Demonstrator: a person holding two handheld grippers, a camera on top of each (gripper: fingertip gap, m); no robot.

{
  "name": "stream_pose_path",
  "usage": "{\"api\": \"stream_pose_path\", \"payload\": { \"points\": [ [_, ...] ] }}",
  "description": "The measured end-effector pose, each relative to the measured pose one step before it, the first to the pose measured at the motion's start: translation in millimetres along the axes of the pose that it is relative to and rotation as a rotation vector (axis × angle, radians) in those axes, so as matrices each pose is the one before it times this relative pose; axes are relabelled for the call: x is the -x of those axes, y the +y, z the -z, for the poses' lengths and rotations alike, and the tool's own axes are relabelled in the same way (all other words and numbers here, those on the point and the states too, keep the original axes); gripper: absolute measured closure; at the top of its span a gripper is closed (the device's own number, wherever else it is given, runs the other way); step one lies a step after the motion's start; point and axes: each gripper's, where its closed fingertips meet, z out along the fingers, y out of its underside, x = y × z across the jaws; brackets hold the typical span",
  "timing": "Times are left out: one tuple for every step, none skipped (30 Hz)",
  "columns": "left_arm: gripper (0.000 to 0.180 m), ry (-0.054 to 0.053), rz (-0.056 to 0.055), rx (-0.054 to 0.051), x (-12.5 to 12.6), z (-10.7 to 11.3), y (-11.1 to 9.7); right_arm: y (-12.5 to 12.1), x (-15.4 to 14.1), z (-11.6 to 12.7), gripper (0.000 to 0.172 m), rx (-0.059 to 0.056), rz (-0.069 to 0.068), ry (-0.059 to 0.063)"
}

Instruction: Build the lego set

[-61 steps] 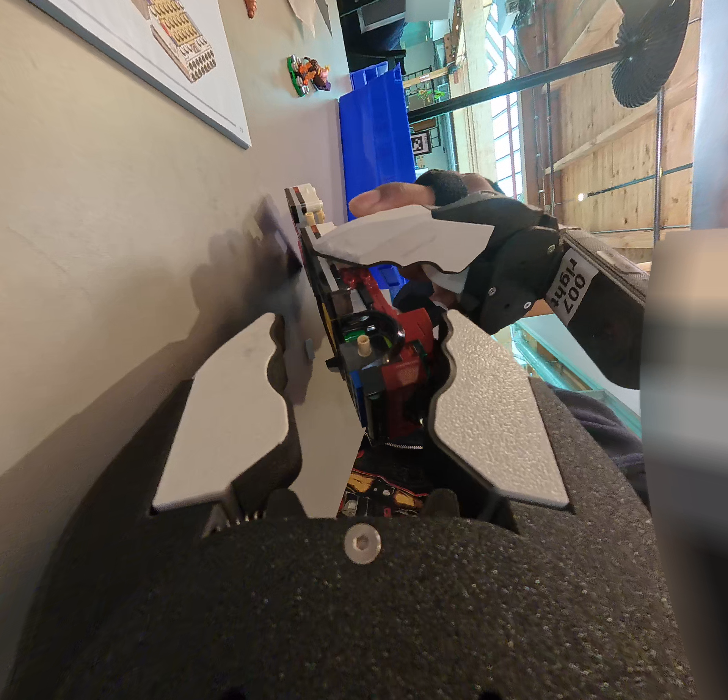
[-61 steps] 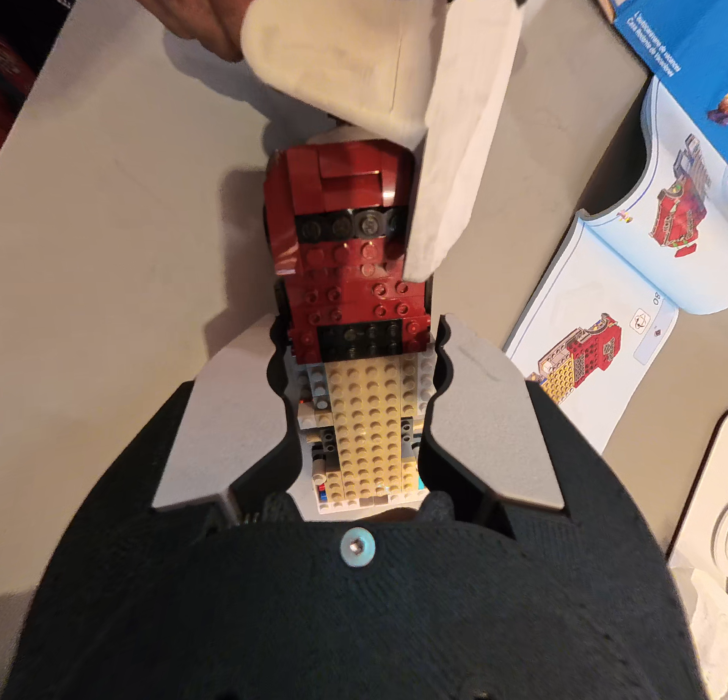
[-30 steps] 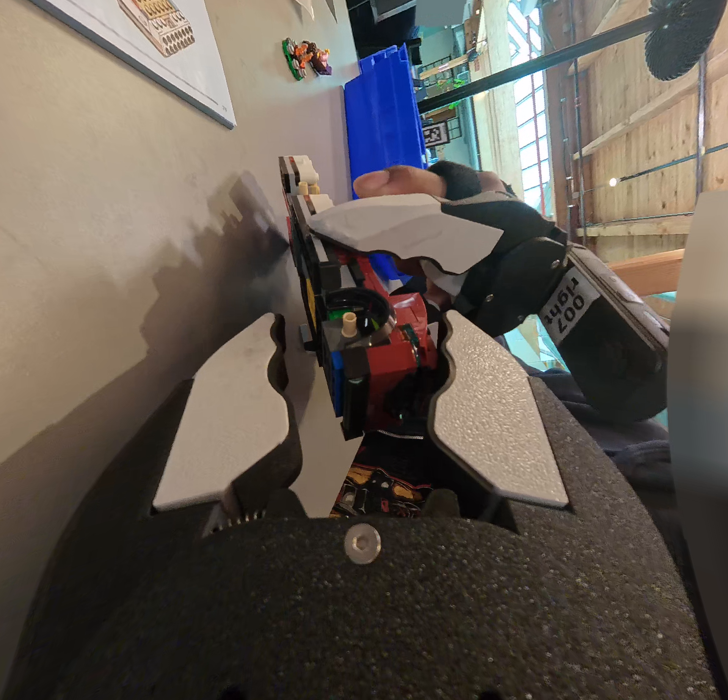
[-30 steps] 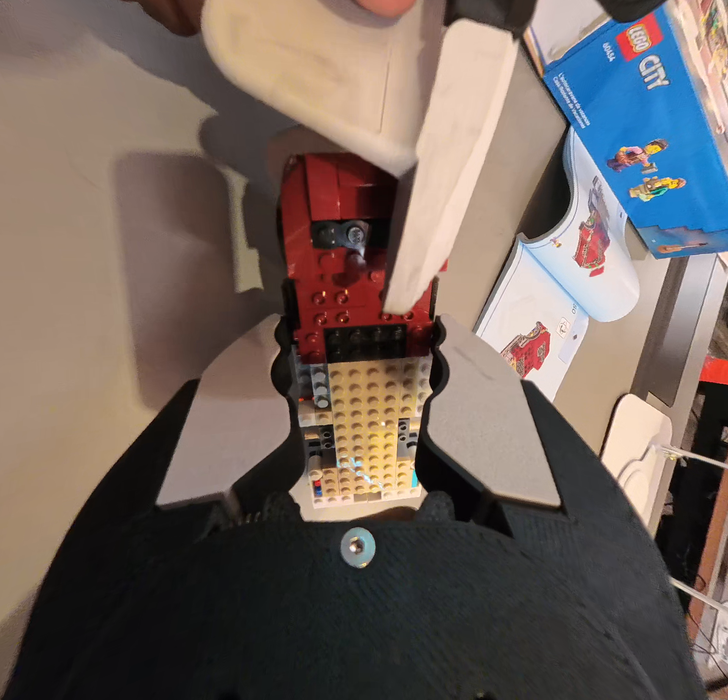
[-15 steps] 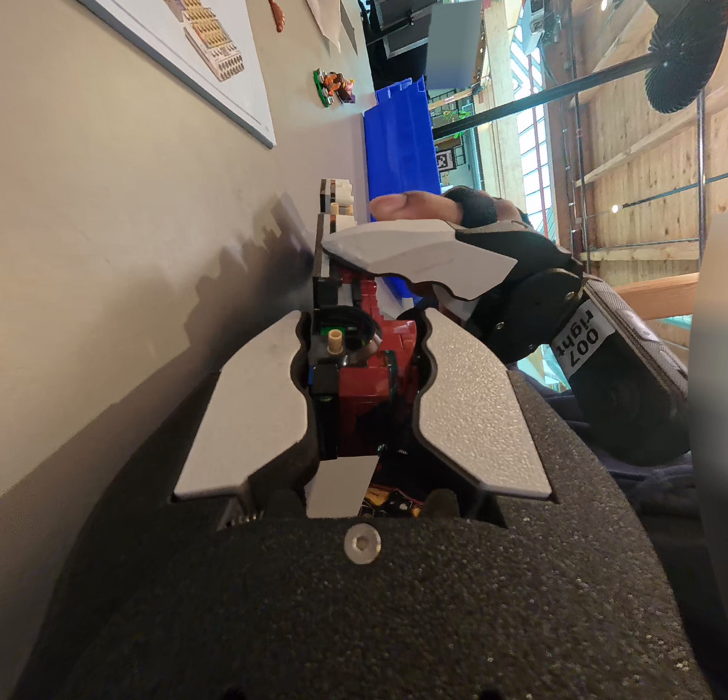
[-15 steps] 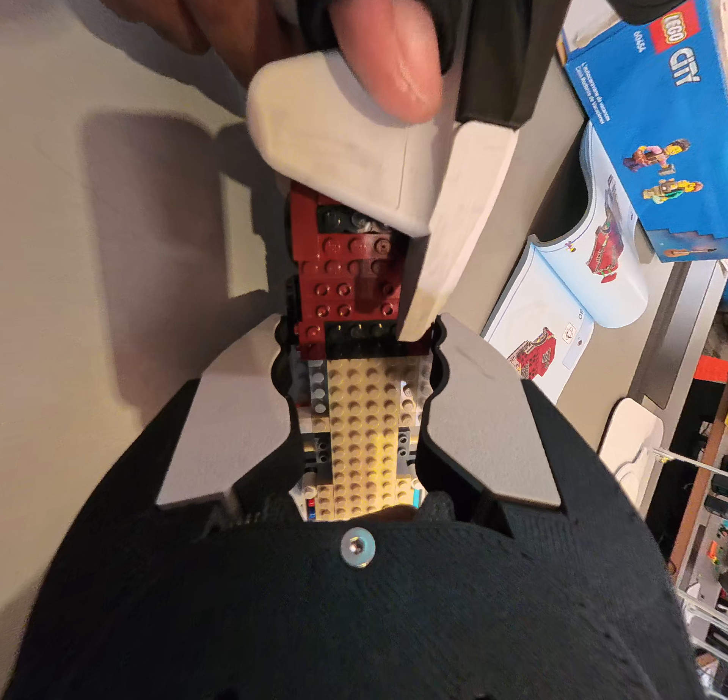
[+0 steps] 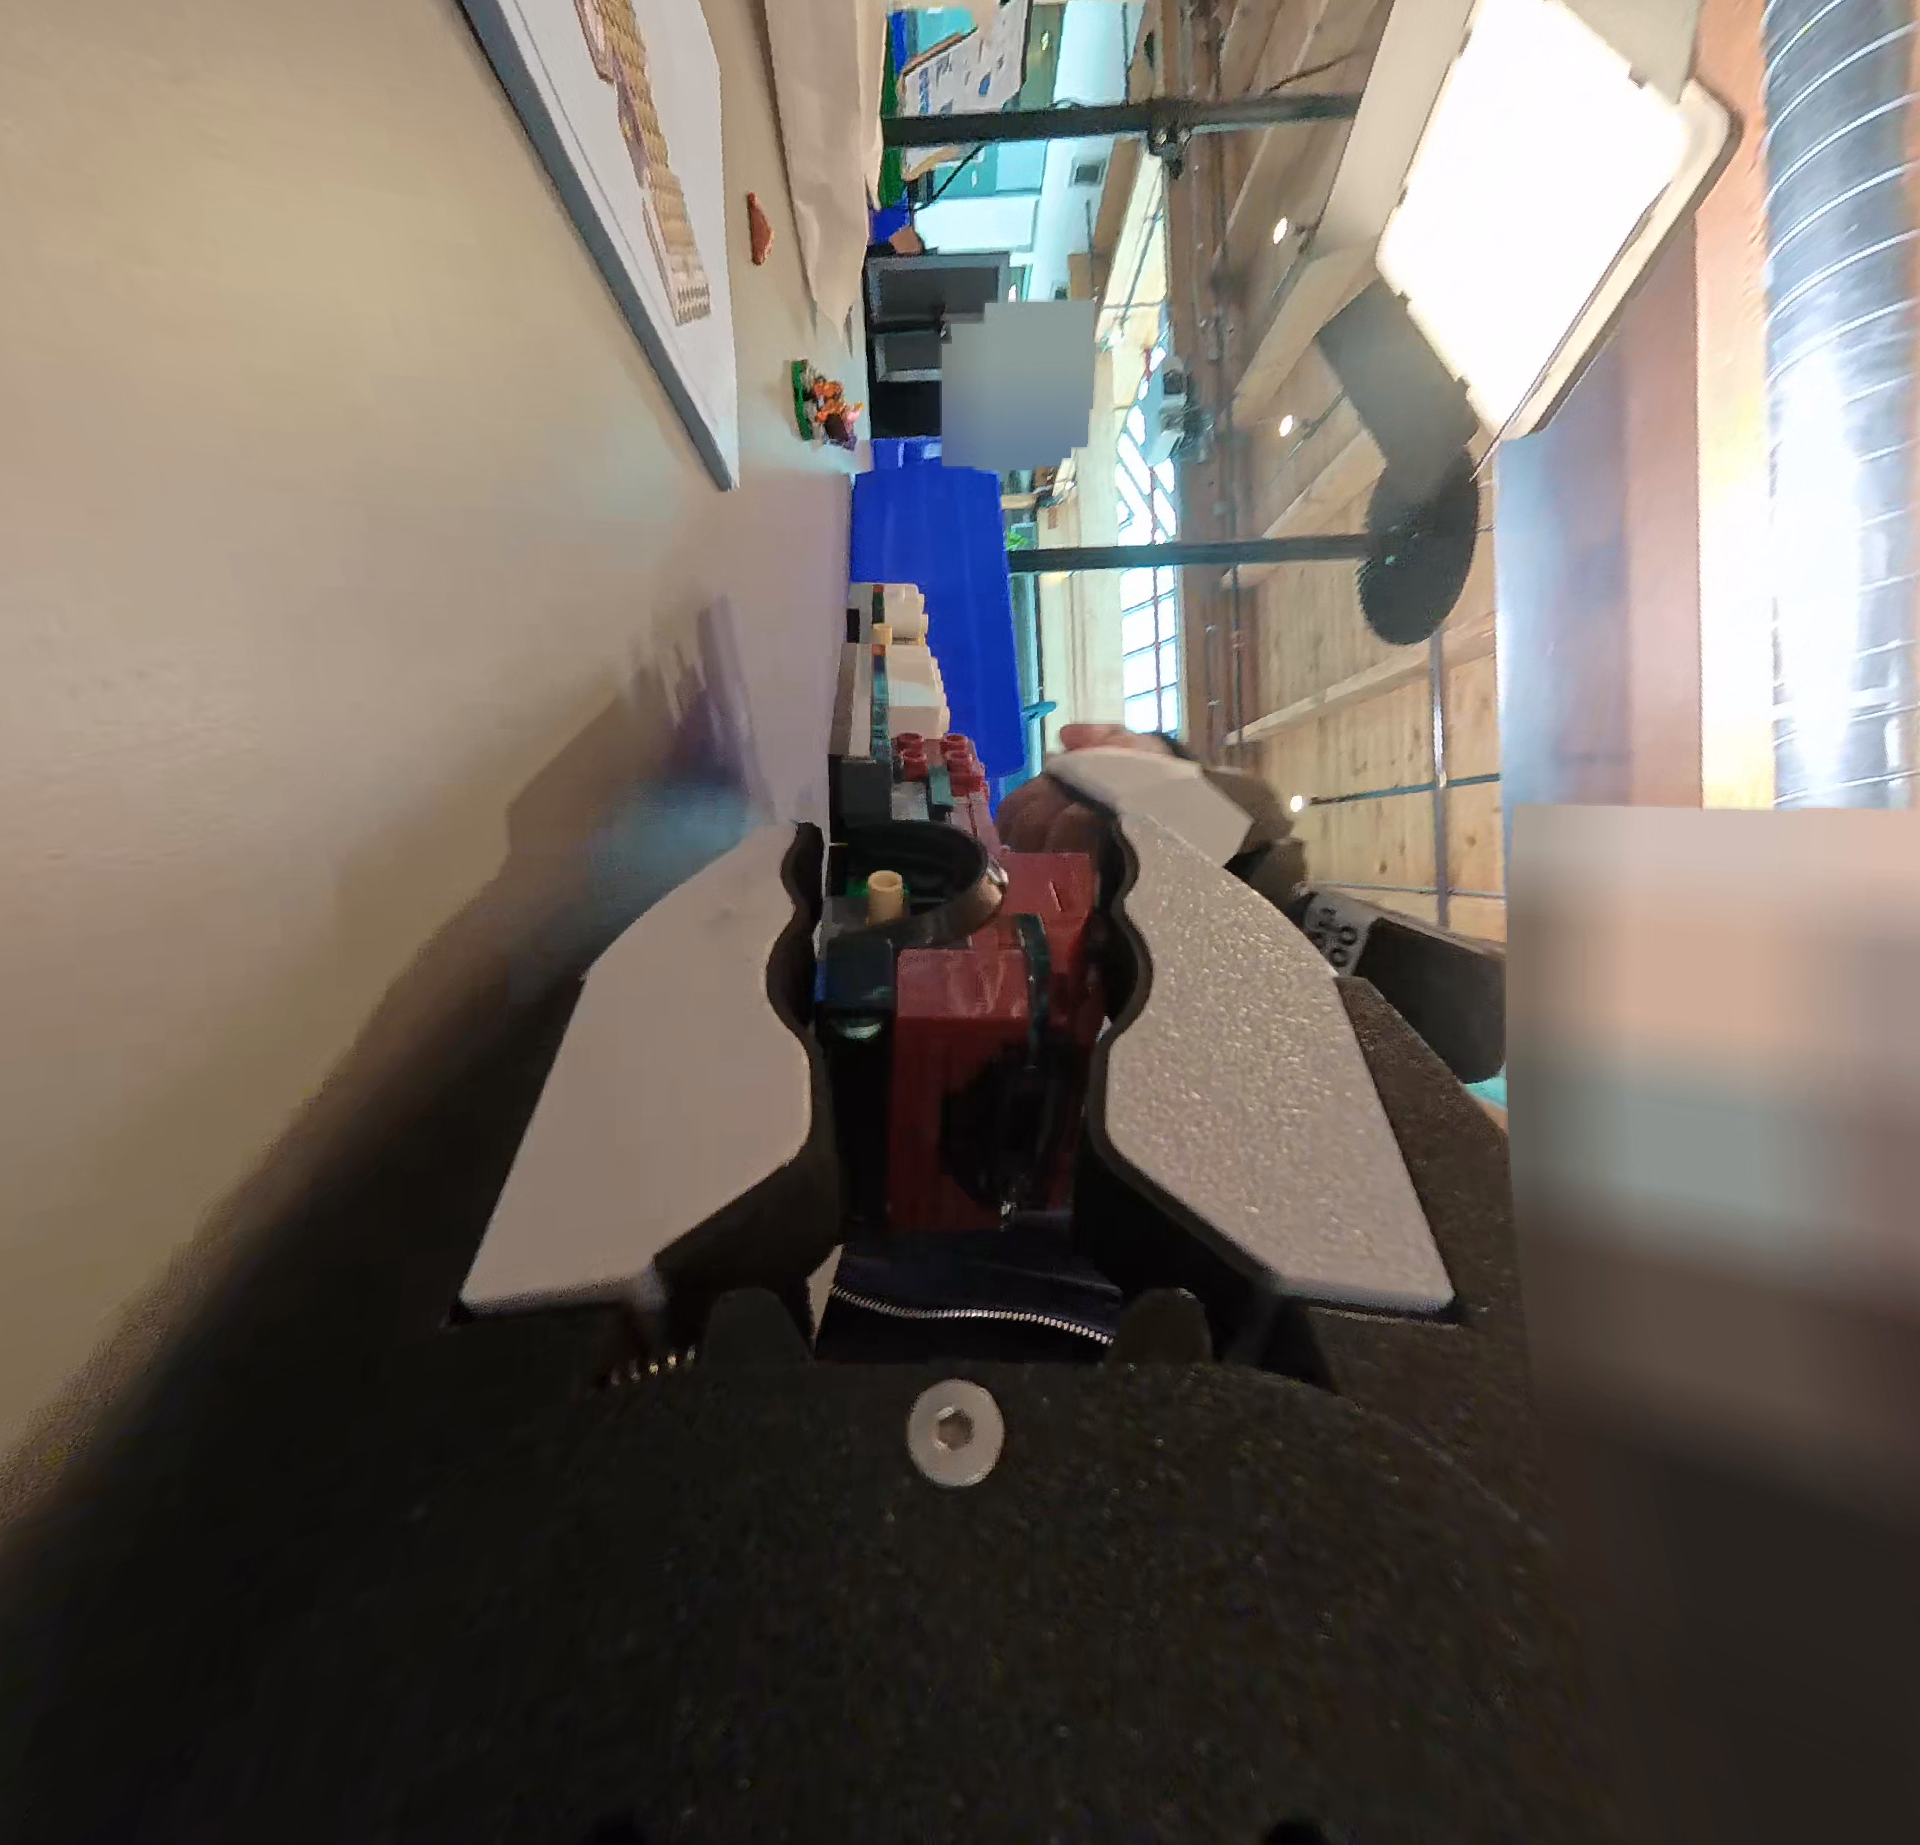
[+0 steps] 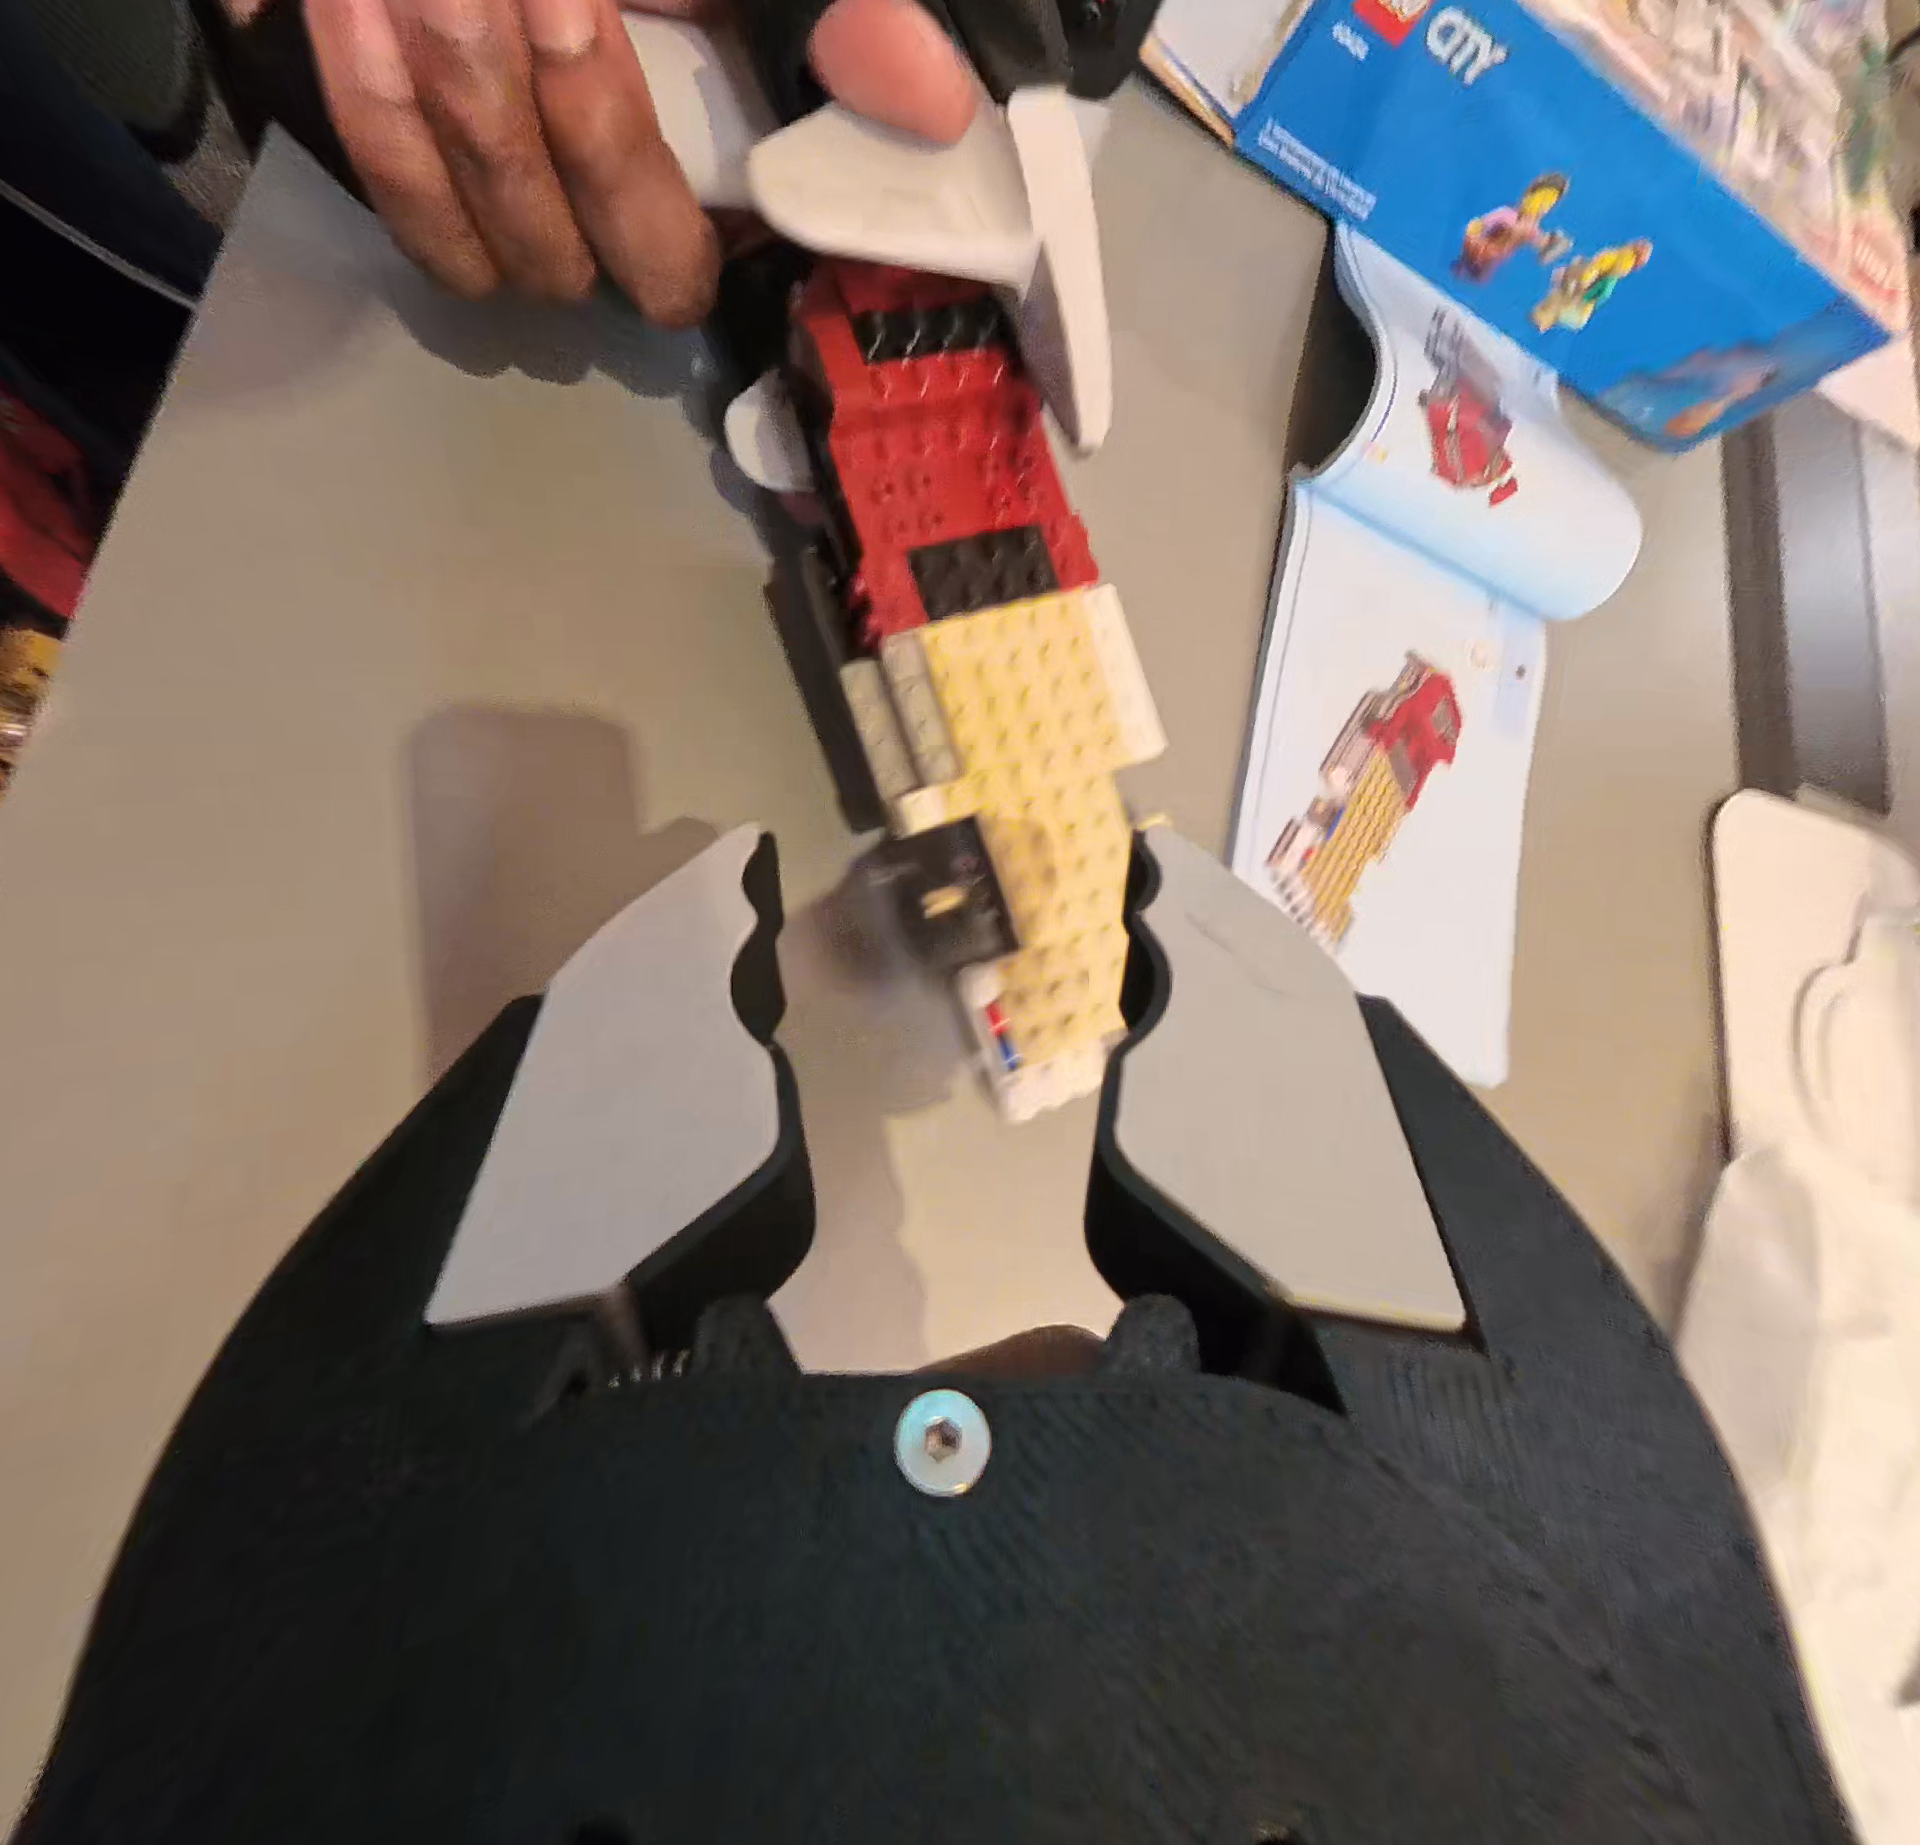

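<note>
A brick truck with a red cab and a tan studded bed hangs tilted above the grey table. My left gripper is shut on its red cab end, with both pads pressed on it. The right wrist view shows the left gripper's white fingers clamping that cab. My right gripper is open. The tan bed's tail lies between its fingers, close to the right finger and well clear of the left one. The right gripper also shows in the left wrist view, behind the truck.
A blue toy box and an open instruction booklet lie to the right, with a white object at the table's right edge. A person's hand is at the top. A blue bin and a small brick figure stand farther off. Across from one pair of fingers to the other is roughly 8 cm.
My left gripper closed on the red cab. My right gripper, which gripped the tan bed, opened and drew back. The truck now tilts in the left gripper's hold.
</note>
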Motion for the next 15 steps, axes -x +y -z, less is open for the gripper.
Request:
{"api": "stream_pose_path", "payload": {
  "points": [
    [0.128, 0.0138, 0.0177, -0.0072, -0.80, 0.61, -0.69, 6.37, 4.46, 2.31, 0.110, 0.0104, -0.0427, 0.0006],
    [0.128, 0.0086, 0.0103, -0.0063, -0.40, 0.45, -0.53, 7.11, 4.35, 1.40, 0.113, 0.0125, -0.0395, 0.0017],
    [0.128, 0.0092, 0.0052, -0.0115, -0.65, 0.72, -1.08, 7.67, 5.11, 0.27, 0.114, 0.0118, -0.0321, -0.0046],
    [0.128, 0.0070, 0.0074, -0.0069, -0.62, 0.77, -0.47, 8.10, 4.88, -0.92, 0.116, 0.0120, -0.0279, -0.0077],
    [0.128, 0.0051, 0.0059, -0.0067, -0.37, 0.76, -0.60, 8.50, 3.64, -2.28, 0.120, 0.0166, -0.0331, -0.0076],
    [0.128, 0.0062, 0.0027, -0.0117, -0.62, 0.69, -1.16, 8.12, 3.87, -3.35, 0.123, 0.0240, -0.0384, -0.0138],
    [0.128, 0.0069, 0.0023, -0.0098, -0.77, 0.66, -1.04, 7.14, 3.74, -3.68, 0.124, 0.0257, -0.0331, -0.0136],
    [0.128, 0.0038, 0.0031, -0.0031, -0.37, 0.33, -0.28, 5.33, 2.88, -3.25, 0.125, 0.0218, -0.0239, -0.0048],
    [0.128, -0.0005, -0.0026, -0.0013, -0.09, 0.26, -0.01, 3.78, 2.53, -2.88, 0.126, 0.0167, -0.0206, -0.0038],
    [0.128, -0.0043, -0.0087, -0.0012, 0.14, 0.22, 0.16, 1.92, 2.22, -2.53, 0.127, 0.0077, -0.0236, -0.0067],
    [0.128, -0.0059, -0.0091, 0.0001, 0.30, 0.17, 0.33, -0.19, 1.58, -2.05, 0.128, -0.0034, -0.0298, -0.0074],
    [0.128, -0.0055, -0.0087, -0.0003, 0.42, 0.09, 0.21, -1.39, 1.53, -2.01, 0.131, -0.0099, -0.0329, -0.0106],
    [0.128, -0.0055, -0.0088, 0.0005, 0.44, 0.01, 0.33, -1.70, 2.40, -1.86, 0.134, -0.0110, -0.0238, -0.0153],
    [0.128, -0.0085, -0.0118, 0.0042, 0.78, -0.09, 0.79, -1.04, 2.15, -1.93, 0.138, -0.0080, -0.0081, -0.0117],
    [0.128, -0.0148, -0.0152, 0.0077, 1.55, -0.14, 1.11, -0.97, 1.34, -1.83, 0.140, -0.0059, 0.0036, -0.0044]
  ]
}}
